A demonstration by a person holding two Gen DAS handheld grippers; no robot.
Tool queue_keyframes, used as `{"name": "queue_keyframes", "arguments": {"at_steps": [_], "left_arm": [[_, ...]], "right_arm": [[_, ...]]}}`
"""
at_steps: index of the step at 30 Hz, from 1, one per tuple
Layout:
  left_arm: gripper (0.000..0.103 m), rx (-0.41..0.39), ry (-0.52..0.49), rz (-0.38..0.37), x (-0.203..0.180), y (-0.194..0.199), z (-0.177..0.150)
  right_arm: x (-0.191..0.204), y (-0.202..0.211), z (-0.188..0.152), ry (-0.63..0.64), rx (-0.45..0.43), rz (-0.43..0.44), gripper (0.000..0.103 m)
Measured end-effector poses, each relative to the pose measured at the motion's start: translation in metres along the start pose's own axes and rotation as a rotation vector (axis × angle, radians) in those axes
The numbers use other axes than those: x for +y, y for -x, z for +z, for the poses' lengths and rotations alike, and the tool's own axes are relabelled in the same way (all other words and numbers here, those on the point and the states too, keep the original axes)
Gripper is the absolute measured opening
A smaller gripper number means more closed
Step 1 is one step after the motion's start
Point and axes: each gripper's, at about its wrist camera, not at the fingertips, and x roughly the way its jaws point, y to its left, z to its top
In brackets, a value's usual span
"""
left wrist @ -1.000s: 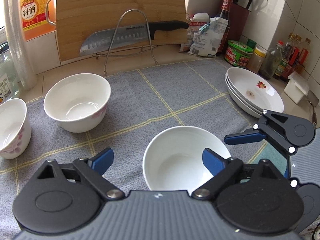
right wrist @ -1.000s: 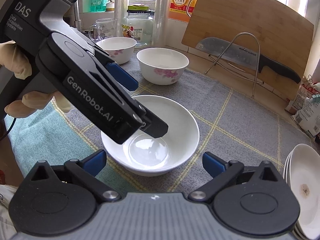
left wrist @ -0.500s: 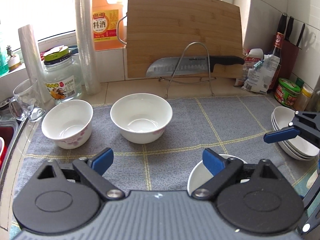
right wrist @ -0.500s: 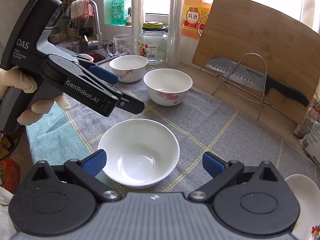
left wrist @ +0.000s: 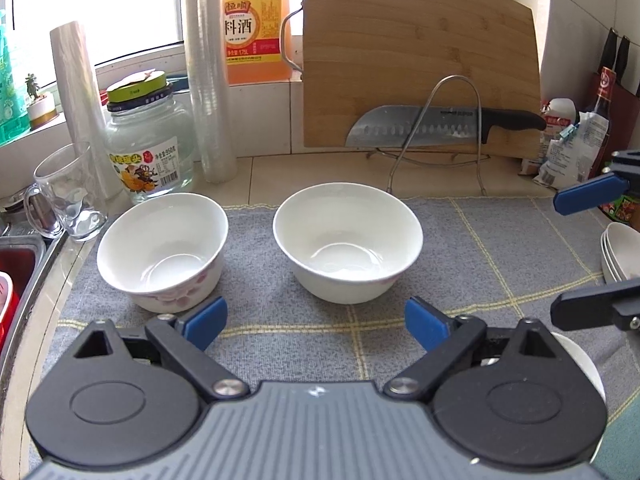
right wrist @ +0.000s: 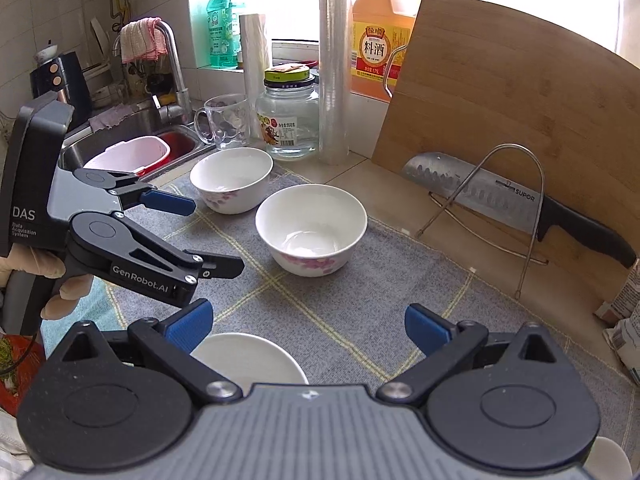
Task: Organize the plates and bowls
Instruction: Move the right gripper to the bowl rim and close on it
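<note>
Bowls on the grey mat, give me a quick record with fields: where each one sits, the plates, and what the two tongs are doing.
left floral bowl: on grey mat, near glass jar
middle floral bowl: on mat, apart from left one
plain bowl: nearest, partly hidden under right tongs
plate stack: mat's right edge
left tongs: open, empty
right tongs: open, empty

Both wrist views face the cutting board (left wrist: 420,60), sharing two bowls (right wrist: 311,228).

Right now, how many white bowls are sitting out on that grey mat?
3: a pink-flowered white bowl nearest the sink, another flowered white bowl mid-mat, and a plain white bowl half hidden under the right claw. Others may be hidden.
</note>
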Motion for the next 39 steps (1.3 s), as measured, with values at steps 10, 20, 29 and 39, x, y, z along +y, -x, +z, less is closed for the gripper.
{"name": "queue_keyframes", "arguments": {"at_steps": [10,20,29,39], "left_arm": [[0.095,0.0,-0.054,-0.006,-0.001,-0.033,0.001],[0.092,-0.02,-0.109,-0.033,-0.007,-0.042,0.001],[0.087,-0.034,-0.112,-0.045,-0.007,-0.043,0.002],[0.083,-0.029,-0.117,-0.08,-0.004,-0.045,0.003]], "right_arm": [[-0.008,-0.058,0.046,0.02,0.067,0.021,0.103],[-0.031,-0.107,0.069,-0.012,0.116,0.098,0.103],[-0.04,-0.136,0.074,-0.039,0.156,0.166,0.103],[-0.043,-0.156,0.081,-0.045,0.182,0.189,0.094]]}}
